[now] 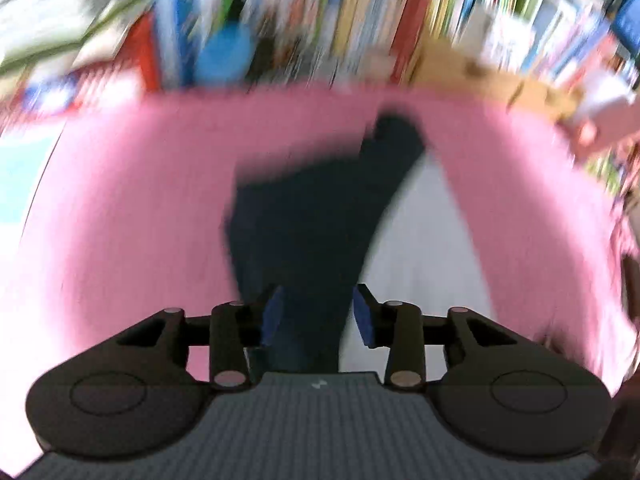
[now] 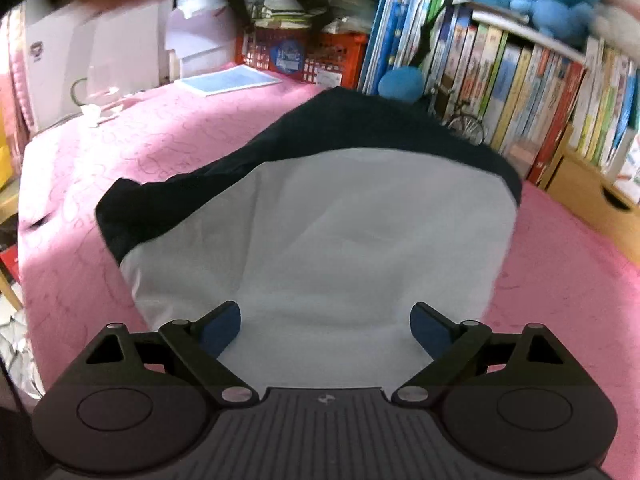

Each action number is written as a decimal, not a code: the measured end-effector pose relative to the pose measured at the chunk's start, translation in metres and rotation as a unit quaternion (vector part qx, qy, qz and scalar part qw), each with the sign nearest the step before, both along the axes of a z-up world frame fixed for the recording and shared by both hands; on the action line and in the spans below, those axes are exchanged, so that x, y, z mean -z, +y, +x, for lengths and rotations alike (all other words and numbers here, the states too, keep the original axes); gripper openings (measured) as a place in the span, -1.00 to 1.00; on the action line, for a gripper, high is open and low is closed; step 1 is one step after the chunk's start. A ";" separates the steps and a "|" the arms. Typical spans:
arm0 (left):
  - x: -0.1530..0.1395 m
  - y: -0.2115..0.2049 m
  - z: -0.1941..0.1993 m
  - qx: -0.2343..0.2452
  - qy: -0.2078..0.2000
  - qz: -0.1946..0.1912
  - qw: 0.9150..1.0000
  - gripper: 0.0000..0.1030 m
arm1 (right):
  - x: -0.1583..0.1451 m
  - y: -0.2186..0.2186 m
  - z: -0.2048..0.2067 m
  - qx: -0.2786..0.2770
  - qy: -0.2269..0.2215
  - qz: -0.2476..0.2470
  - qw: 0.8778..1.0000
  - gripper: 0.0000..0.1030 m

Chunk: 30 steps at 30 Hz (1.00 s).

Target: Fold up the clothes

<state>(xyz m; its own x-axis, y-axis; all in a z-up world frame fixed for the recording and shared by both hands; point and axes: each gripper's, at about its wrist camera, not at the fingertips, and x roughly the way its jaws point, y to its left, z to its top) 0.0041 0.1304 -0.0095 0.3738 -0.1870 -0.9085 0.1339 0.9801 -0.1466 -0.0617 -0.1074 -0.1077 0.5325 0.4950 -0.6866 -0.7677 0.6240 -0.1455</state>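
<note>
Room: cramped bedroom, pink quilted bedspread [image 2: 560, 280] on the bed, with a packed shelf of colourful books [image 2: 520, 80] right behind the bed.

Garment: white-bodied, dark-navy-sleeved shirt [image 2: 340, 240], lying mid-bed, well short of the bookshelf side.

Left gripper [image 1: 316, 312]: fingers closed most of the way on a navy strip of the shirt [image 1: 312, 216], looks like a sleeve or a side edge, lifted off the bed. That view is smeared, so I'd guess it's mid-swing.

Right gripper [image 2: 326, 326]: fingers spread wide, nothing held, hovering over the near edge of the white part.

Done so far: shirt looks roughly laid out, navy bunched along its far and left edges.

Left to do: honestly most of it; no neat rectangle yet, sides and bottom need folding.
</note>
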 end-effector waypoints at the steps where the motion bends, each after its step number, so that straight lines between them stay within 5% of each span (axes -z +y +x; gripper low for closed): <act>1: 0.006 0.002 -0.022 -0.008 0.012 0.009 1.000 -0.05 | -0.002 -0.005 -0.002 -0.001 -0.006 -0.003 1.000 0.85; 4: 0.031 0.002 -0.077 -0.040 0.050 0.052 0.997 0.02 | -0.003 -0.027 -0.013 -0.003 -0.019 -0.023 1.000 0.87; 8: 0.068 0.018 -0.101 -0.120 0.086 0.100 0.984 0.01 | -0.002 -0.049 -0.029 -0.011 -0.023 -0.059 0.998 0.91; 11: 0.063 0.023 -0.101 -0.156 0.056 0.140 0.976 -0.03 | 0.003 -0.058 -0.043 -0.016 -0.050 -0.105 0.993 0.91; 13: 0.043 0.005 -0.104 -0.112 -0.010 0.199 0.974 -0.03 | 0.006 -0.058 -0.049 -0.022 -0.068 -0.119 0.990 0.91; 16: 0.021 -0.029 -0.113 -0.008 -0.092 0.229 0.969 0.00 | 0.010 -0.052 -0.052 -0.032 -0.080 -0.114 0.990 0.91; 21: 0.024 -0.077 -0.124 0.142 -0.149 0.250 0.946 0.01 | 0.009 -0.035 -0.037 0.025 -0.067 -0.088 0.994 0.53; 23: 0.031 -0.093 -0.126 0.181 -0.166 0.246 0.938 0.01 | 0.005 -0.034 -0.029 0.051 -0.056 -0.077 0.994 0.52; 26: 0.039 -0.111 -0.126 0.220 -0.187 0.241 0.927 0.30 | 0.004 -0.033 -0.024 0.069 -0.051 -0.074 0.994 0.52; 29: 0.058 -0.091 -0.111 0.144 -0.127 0.245 0.950 0.30 | 0.007 -0.033 -0.029 0.072 -0.052 -0.084 0.992 0.52; 30: 0.065 -0.072 -0.100 0.095 -0.090 0.233 0.964 0.29 | 0.008 -0.034 -0.030 0.075 -0.050 -0.087 0.992 0.53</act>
